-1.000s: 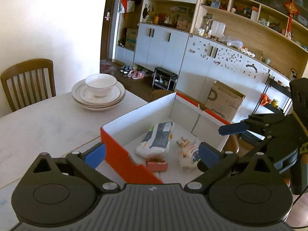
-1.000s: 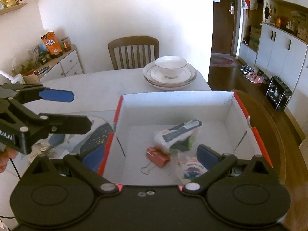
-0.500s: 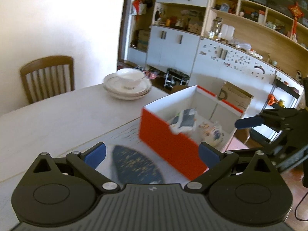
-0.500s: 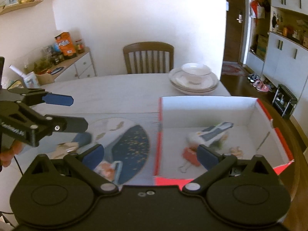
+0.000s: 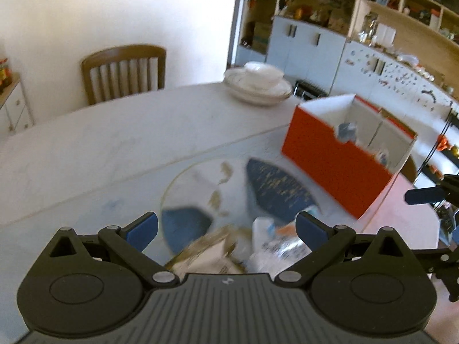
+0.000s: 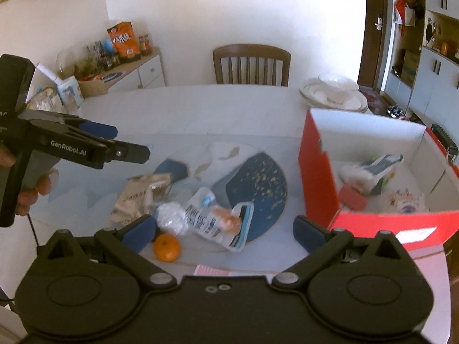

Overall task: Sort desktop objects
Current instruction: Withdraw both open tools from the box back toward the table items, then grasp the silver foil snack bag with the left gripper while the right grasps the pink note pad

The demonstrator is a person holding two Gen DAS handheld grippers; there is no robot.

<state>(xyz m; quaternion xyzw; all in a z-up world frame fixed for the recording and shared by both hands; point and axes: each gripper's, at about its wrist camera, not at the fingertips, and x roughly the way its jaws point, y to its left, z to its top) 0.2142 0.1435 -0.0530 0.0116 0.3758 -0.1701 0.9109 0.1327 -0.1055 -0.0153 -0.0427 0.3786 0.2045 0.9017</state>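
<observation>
right wrist view looks down on a worktop (image 6: 200, 109) where the sorting looks partly done: the red box (image 6: 315, 177) at the right already holds a white-and-dark pouch (image 6: 373, 172), a pink clip-like item (image 6: 352, 197) and a small patterned packet (image 6: 406, 203). still loose on the worktop, left of the box, are a blue-and-white snack packet (image 6: 212, 218), a crumpled clear wrapper (image 6: 169, 215) touching it, a beige paper packet (image 6: 137, 197) just beside that, and an orange (image 6: 167, 247) nearest the camera. the right gripper (image 6: 223, 230) hangs above this pile with its fingers spread wide and nothing between them. the left gripper (image 6: 120, 149), held in a hand (image 6: 37, 183) at the left edge, hovers over the beige packet; in the left wrist view its fingers (image 5: 142, 226) stand wide apart and empty. by my reading, four items at least remain to go in the box.
</observation>
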